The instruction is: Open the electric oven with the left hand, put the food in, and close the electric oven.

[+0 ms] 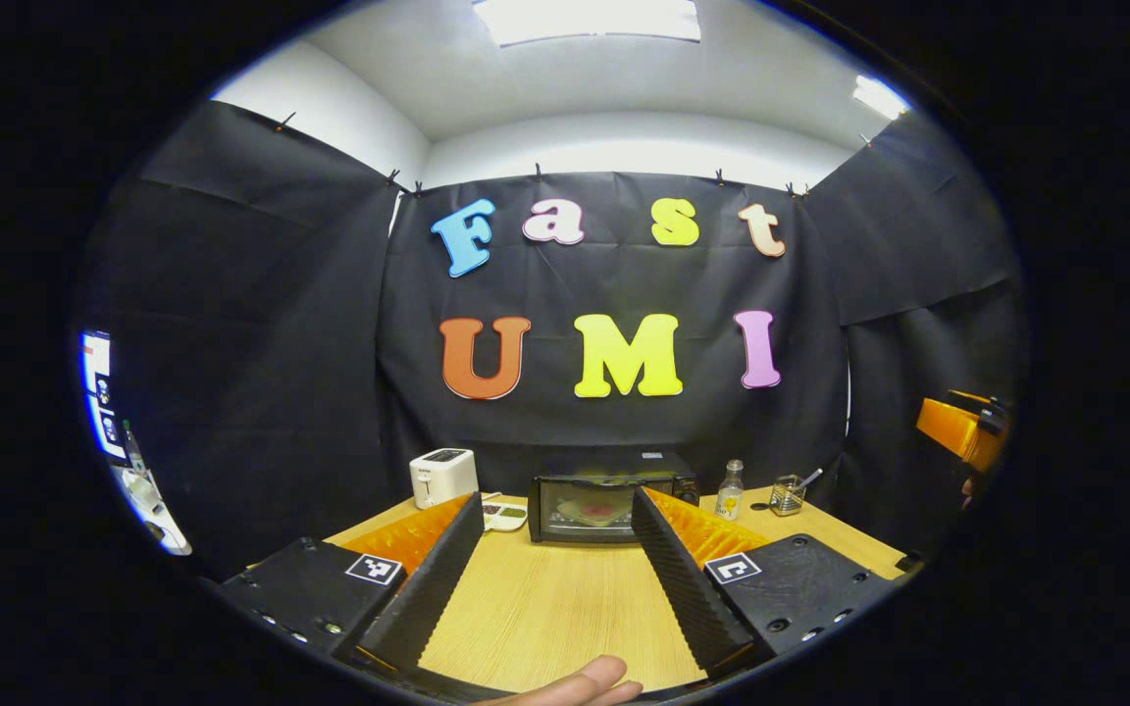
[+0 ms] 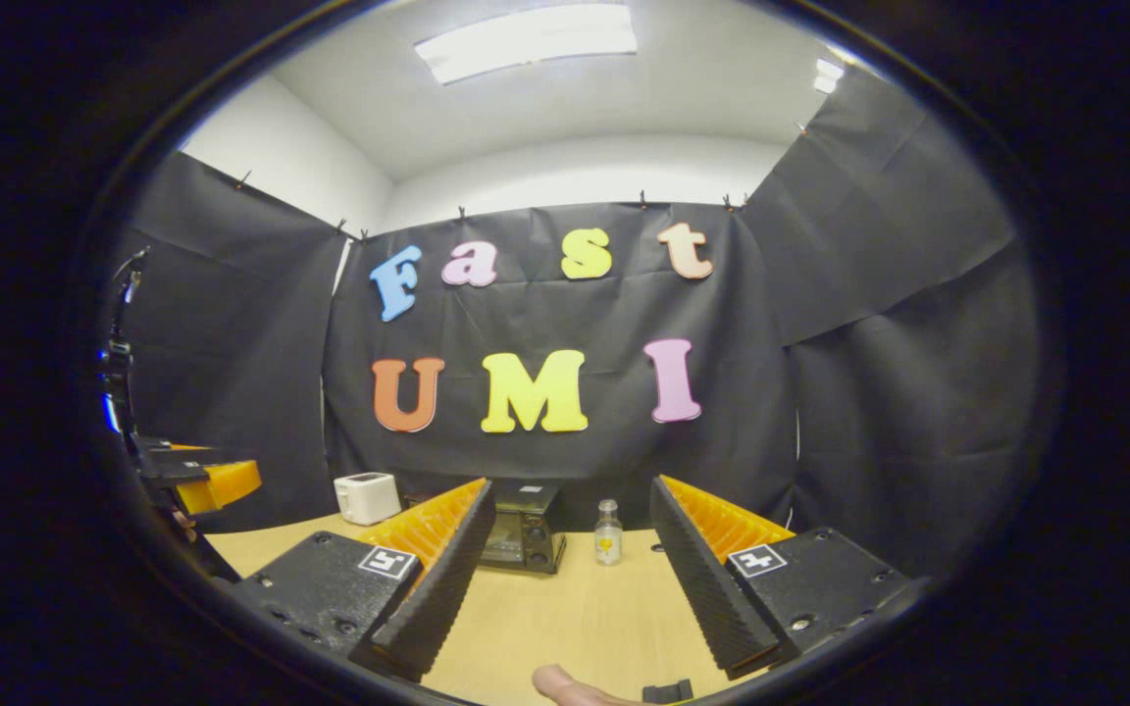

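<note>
On the wooden table (image 1: 565,608), the electric oven (image 1: 590,508) sits closed; both hand-held grippers (image 1: 557,549) (image 2: 570,559) gape, empty.

Black cloth (image 1: 261,324) hangs on three sides of the booth, pinned up by small clips along its top edge, creased and sagging a little at the corners. Above it a strip of white wall (image 1: 624,147) runs up to a pale ceiling, where a long light panel (image 1: 587,20) glows overhead and a smaller one (image 1: 877,95) shines off to the right. Below, a light wooden table (image 1: 555,608) spreads forward to the cloth.
</note>
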`<state>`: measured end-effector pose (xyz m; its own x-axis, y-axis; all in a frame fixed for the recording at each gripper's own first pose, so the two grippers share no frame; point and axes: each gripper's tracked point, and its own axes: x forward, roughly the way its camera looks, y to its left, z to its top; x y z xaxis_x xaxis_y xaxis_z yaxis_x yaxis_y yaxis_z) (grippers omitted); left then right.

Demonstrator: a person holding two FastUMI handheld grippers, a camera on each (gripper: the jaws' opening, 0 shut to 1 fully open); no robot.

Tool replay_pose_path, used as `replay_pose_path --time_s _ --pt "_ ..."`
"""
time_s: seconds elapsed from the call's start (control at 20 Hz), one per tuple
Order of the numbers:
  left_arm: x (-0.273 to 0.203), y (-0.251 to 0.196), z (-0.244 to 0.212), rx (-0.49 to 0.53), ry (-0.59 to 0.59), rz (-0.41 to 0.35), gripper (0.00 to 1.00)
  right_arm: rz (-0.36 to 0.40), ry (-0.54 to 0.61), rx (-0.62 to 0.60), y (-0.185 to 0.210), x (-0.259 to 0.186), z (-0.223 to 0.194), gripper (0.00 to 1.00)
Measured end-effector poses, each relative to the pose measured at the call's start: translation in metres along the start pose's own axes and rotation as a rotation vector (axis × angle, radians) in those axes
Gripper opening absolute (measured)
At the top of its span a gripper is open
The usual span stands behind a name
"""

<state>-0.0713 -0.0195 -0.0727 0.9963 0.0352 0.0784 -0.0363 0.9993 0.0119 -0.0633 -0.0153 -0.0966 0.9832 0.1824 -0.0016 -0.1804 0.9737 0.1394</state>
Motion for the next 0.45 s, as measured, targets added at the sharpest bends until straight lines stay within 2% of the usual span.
replay_pose_path --time_s 0.1,0.15,0.2,0.25,0.3,0.35,0.4,0.45 --pt "-0.007 -0.004 0.002 0.012 -0.012 -0.025 0.96 0.015 0.016 0.013 0.007 0.0 -0.006 0.96" --pt "-0.008 -0.008 0.0 0.011 -0.005 -0.041 0.96 0.019 0.029 0.023 0.008 0.002 -0.009 1.0" --pt "-0.008 -0.012 -0.004 0.006 0.006 -0.052 0.96 0.018 0.042 0.03 0.005 0.002 -0.013 0.96" --pt "-0.008 -0.013 -0.005 -0.005 0.012 -0.051 0.96 0.019 0.05 0.032 0.003 0.002 -0.015 1.0" --pt "-0.008 -0.013 -0.005 -0.013 0.011 -0.054 0.96 0.01 0.055 0.026 -0.001 0.001 -0.015 1.0" --pt "-0.006 -0.014 -0.005 -0.02 0.013 -0.057 0.96 -0.01 0.04 0.024 -0.008 -0.001 -0.01 0.96" --pt "-0.006 -0.014 -0.005 -0.026 0.011 -0.055 0.96 -0.033 0.021 0.018 -0.015 -0.003 -0.003 1.0" --pt "-0.004 -0.015 -0.003 -0.028 0.004 -0.057 0.96 -0.057 0.004 0.011 -0.022 -0.006 0.003 1.0"
